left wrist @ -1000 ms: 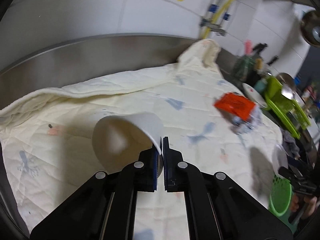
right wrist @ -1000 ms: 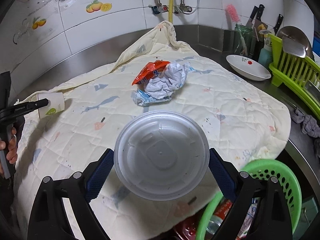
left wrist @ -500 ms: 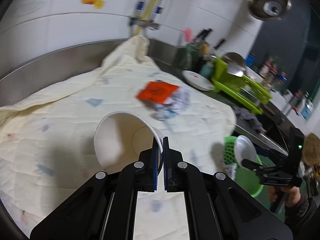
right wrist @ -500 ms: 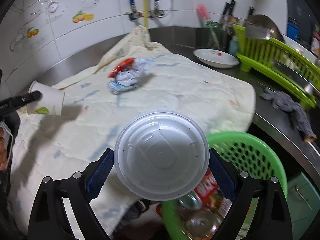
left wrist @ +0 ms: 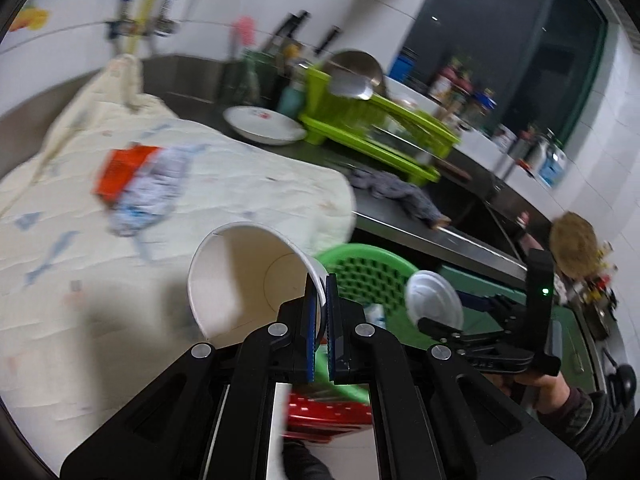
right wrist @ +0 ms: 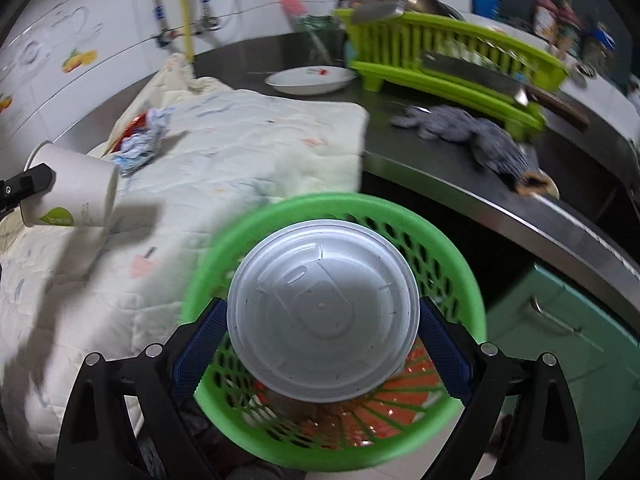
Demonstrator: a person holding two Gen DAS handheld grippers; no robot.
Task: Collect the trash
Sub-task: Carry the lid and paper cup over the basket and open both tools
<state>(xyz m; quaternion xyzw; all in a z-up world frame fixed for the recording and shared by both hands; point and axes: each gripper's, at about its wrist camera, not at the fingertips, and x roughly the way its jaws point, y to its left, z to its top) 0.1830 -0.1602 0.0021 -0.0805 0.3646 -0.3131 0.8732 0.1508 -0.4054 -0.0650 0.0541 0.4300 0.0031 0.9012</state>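
1. Lid point(right wrist: 323, 310), a white plastic takeaway cover, sits clamped edge to edge in my right gripper point(right wrist: 320, 332), directly above the green mesh basket point(right wrist: 460, 264) that serves as the bin; red wrappers already lie in the basket's bottom.
2. Paper cup point(left wrist: 248, 276) is pinched by its rim wall in my left gripper point(left wrist: 319, 320), jaws nearly together on the thin paper, mouth facing the camera; it hangs over the quilted cloth point(left wrist: 240, 184), with the basket at about two o'clock from it.
3. I judge this as the carry-to-bin step: the lid is ready to drop, the cup is not yet over the basket.
4. Next I would spread the right jaws, clear that hand, then bring the cup over the rim before letting go.
5. Crumpled wrapper pile point(left wrist: 140, 184), orange and white, lies on the cloth at ten o'clock from the cup, uncollected.
6. Writing: the cup carries a green leaf logo point(right wrist: 58, 216) with small print I cannot read; blur defeats the wrapper's lettering too.
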